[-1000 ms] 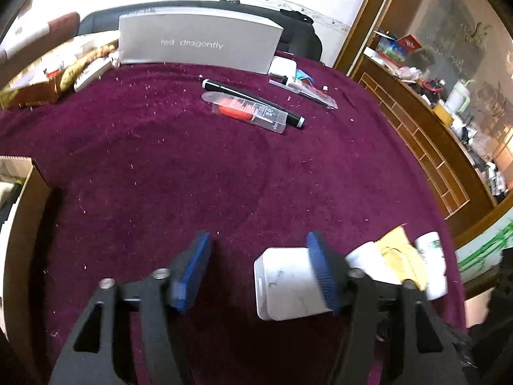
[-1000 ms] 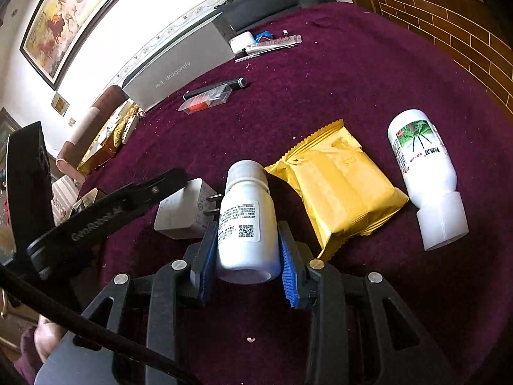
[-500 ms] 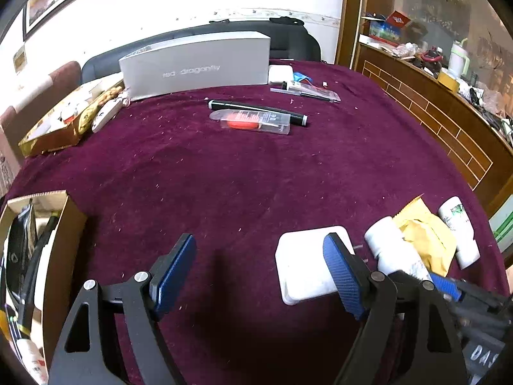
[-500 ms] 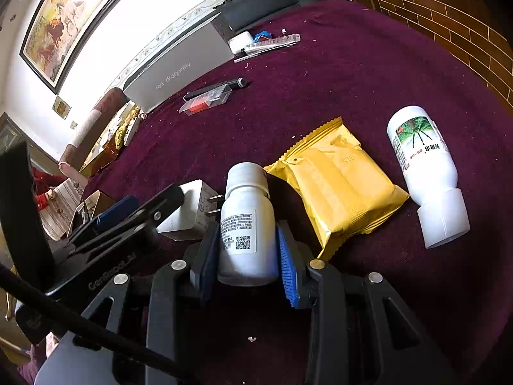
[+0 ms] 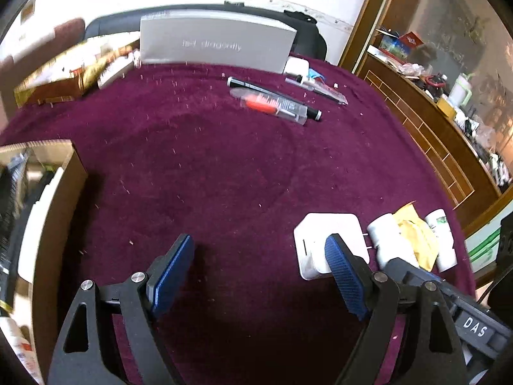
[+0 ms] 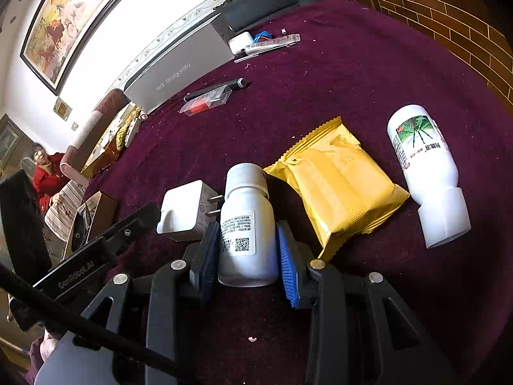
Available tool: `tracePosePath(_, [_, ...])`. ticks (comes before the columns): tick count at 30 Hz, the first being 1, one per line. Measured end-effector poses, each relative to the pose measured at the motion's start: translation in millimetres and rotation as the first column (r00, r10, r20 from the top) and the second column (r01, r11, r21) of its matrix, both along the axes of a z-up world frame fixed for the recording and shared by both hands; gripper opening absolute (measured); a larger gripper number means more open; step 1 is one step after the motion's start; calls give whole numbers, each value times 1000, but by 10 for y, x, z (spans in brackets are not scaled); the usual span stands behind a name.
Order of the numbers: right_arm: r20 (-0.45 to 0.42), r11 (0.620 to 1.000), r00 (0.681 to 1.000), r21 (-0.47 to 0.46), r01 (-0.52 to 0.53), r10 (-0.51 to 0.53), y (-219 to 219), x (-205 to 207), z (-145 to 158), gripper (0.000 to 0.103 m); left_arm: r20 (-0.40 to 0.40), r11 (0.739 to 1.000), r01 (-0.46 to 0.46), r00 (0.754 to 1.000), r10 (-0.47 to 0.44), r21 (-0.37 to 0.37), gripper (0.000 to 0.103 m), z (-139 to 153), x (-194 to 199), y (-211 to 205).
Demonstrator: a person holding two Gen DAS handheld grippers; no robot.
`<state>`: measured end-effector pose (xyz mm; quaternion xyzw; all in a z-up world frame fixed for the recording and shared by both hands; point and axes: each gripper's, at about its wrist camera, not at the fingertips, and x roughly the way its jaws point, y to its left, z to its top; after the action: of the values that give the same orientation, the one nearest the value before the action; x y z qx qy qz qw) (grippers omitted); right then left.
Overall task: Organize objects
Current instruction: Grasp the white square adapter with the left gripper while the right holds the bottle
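My right gripper (image 6: 247, 224) is shut on a small white pill bottle (image 6: 245, 224) that lies on the maroon cloth (image 6: 336, 73), a blue pad against each side. A white plug charger (image 6: 182, 211) lies just left of it, its prongs toward the bottle. A yellow packet (image 6: 336, 183) and a larger white bottle (image 6: 426, 166) lie to the right. My left gripper (image 5: 258, 243) hovers over bare cloth, its jaws opening with nothing between them. The charger (image 5: 330, 234) sits just beyond and outside its right fingertip (image 5: 343, 272).
An open cardboard box (image 5: 54, 211) with items stands at the left edge. A grey box (image 5: 214, 43) stands at the back, with a black pen (image 5: 266, 91) and a clear case (image 5: 275, 107) in front. A wooden counter (image 5: 449, 147) borders the right. A person in red (image 6: 48, 173) sits far left.
The left gripper's jaws spread wider and it drew left, off the charger, bringing the cardboard box into view. The right gripper kept still on the small bottle.
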<state>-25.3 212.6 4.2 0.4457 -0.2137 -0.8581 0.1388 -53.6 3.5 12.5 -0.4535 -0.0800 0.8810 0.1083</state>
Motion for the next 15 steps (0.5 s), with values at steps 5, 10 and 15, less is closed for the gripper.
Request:
tracePosePath(5, [-2, 1000, 1000, 0, 0, 0, -4, 1, 1, 33, -43, 999, 37, 998, -37, -22, 79, 22, -39, 190])
tracePosePath(10, [-2, 1000, 1000, -4, -4, 4, -1, -4, 12, 36, -46, 997, 60, 997, -63, -55, 88, -57, -140, 396])
tracePosePath(15, [5, 999, 1000, -43, 1, 0, 46, -9, -4, 36, -55, 995, 84, 995, -87, -60, 94, -97, -161, 442])
